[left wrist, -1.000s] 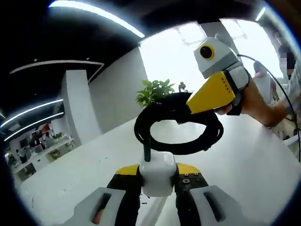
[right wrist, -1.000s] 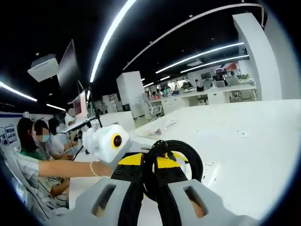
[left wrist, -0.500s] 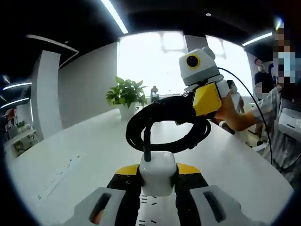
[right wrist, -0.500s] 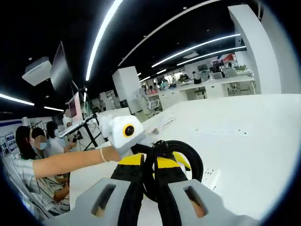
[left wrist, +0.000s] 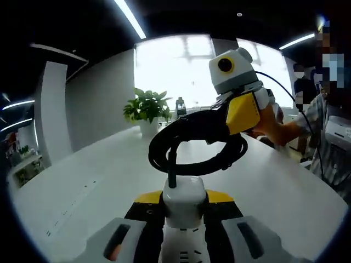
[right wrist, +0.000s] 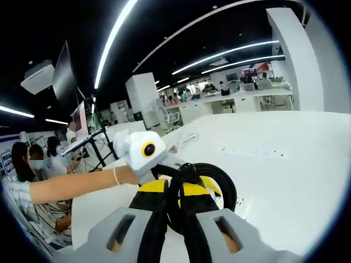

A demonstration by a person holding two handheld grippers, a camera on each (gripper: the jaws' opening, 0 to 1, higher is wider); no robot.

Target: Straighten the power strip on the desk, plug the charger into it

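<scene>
while both tongs sit above the white desk [left wrist: 285,186], left gripper [left wrist: 184,211] is clamped on the white charger [left wrist: 184,204]. its black coiled cable [left wrist: 197,148] loops up just ahead. right gripper [right wrist: 175,211] pinches that coil [right wrist: 203,189]. power strip [left wrist: 184,253] peeks below the charger, between the left jaws.

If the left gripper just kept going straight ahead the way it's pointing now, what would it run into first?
Probably the right gripper, which grips the coiled black cable directly ahead of the left gripper and its white charger. Depth is hard to judge through the fisheye, so the loop could come first. Beyond lies the white desk.
</scene>
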